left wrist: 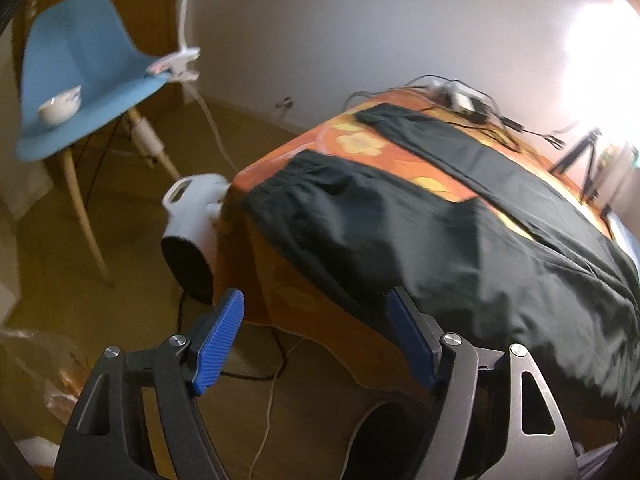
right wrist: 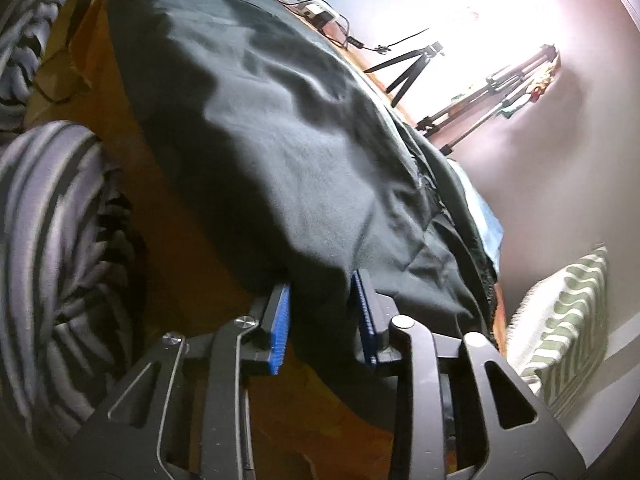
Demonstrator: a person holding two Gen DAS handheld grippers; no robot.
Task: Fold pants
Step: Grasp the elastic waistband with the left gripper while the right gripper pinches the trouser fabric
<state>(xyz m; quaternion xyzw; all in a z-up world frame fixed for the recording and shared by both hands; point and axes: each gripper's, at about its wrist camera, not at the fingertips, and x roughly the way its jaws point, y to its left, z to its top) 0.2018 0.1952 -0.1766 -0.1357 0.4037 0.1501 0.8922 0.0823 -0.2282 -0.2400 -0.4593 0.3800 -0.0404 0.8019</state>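
Left tongs point(left wrist: 316, 312) at lower centre of the left wrist view, spread wide and released, blue pads point(left wrist: 218, 344) clear of cloth, right pad at the hanging hem of the black pants point(left wrist: 420, 216). Right tongs point(right wrist: 322, 304) at lower centre of the right wrist view, clenched on a fold of the pants' near edge, dark fabric pinched between the blue pads. Pants spread across the worktop point(left wrist: 360, 140) under an orange flowered cover, waistband towards the left of the left wrist view, one leg stretching to the upper right, near edge draped over the front. Beyond, at upper centre, a tangle of cables and a small white box point(left wrist: 460, 98) on the worktop's far end. Left of the worktop, a white heater point(left wrist: 192, 224) on the floor; upper left, a blue chair point(left wrist: 80, 68) with a white bowl point(left wrist: 60, 106) on the seat. Tripods point(right wrist: 412, 68) at upper right of the right wrist view against a bright glare; striped fabric point(right wrist: 52, 220) at the left edge.
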